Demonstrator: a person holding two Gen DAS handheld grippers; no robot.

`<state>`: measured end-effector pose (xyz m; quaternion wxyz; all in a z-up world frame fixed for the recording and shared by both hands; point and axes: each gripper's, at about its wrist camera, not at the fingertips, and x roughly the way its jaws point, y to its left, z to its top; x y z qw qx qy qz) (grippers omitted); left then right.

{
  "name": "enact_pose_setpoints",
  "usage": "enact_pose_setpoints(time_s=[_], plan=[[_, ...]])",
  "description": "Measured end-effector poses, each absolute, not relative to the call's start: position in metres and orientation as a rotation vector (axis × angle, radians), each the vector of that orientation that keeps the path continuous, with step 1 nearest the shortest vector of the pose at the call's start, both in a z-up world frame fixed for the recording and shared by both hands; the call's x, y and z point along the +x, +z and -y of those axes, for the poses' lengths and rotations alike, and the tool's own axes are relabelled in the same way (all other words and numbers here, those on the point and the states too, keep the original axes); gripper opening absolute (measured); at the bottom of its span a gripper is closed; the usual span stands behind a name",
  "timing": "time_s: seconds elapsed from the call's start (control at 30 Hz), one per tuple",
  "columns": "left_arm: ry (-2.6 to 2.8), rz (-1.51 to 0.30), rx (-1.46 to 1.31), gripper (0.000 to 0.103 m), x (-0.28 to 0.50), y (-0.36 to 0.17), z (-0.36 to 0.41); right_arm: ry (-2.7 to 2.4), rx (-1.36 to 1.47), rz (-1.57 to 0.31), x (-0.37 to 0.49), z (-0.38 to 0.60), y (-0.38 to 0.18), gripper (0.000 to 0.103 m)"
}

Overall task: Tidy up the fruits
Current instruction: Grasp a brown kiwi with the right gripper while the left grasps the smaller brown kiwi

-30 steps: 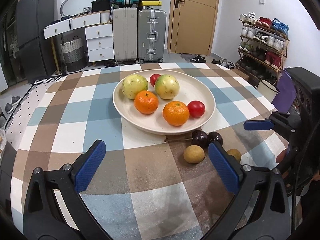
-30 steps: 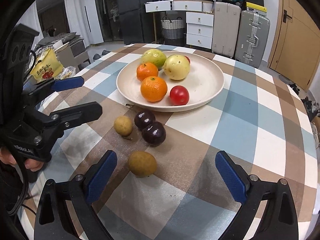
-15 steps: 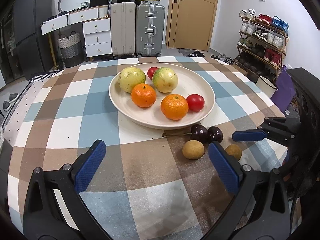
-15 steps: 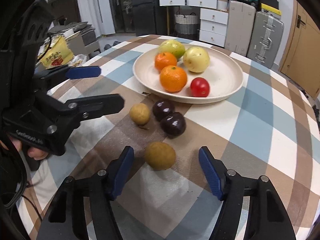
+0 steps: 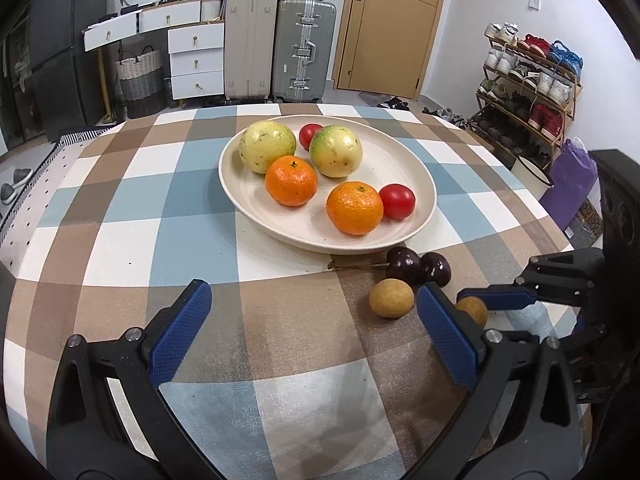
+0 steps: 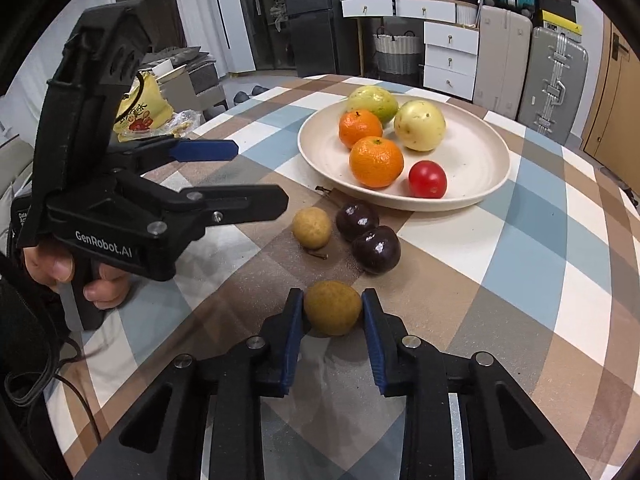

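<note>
A cream plate [image 6: 476, 152] on the checked tablecloth holds two oranges [image 6: 376, 161], two yellow-green fruits [image 6: 420, 125] and a red tomato [image 6: 427, 179]. In front of it lie two dark cherries [image 6: 377, 249] and a small brown fruit [image 6: 312, 227]. My right gripper [image 6: 332, 300] is shut on a second small brown fruit [image 6: 332, 314], which still rests on the cloth. My left gripper [image 5: 312, 296] hovers open over bare cloth left of the loose fruits, with nothing between its fingers. A hand holds it at the left of the right wrist view.
The round table's edge [image 5: 560, 236] curves away on the right. Beyond it stand a shoe rack [image 5: 528, 92], suitcases [image 5: 304, 48] and white drawers [image 5: 196, 60]. A yellow snack bag [image 6: 140, 112] lies off the table's left side.
My right gripper's jaws went from wide open to shut on the nearest brown fruit, moving in around it. The left gripper stayed open and hardly moved.
</note>
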<state>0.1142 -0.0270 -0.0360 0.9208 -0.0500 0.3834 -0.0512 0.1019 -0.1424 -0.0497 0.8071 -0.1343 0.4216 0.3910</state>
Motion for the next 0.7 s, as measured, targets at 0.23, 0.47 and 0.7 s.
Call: enact_pose_setpoints(time_s=[0.23,0.47,0.7], plan=[[-0.117,-0.791,-0.050,0.102,0.119,-0.035,0.042,0.746,-0.225,-0.850,0.113,0.160,-0.037,0.030],[-0.149,-0.822,0.028,0.097,0.122,-0.040,0.065,0.712,-0.158,-0.825,0.122,0.173,-0.032,0.030],[-0.195,-0.901,0.077,0.063,0.131,-0.053,0.081,0.711,-0.149,-0.817,0.123,0.173,-0.030,0.030]])
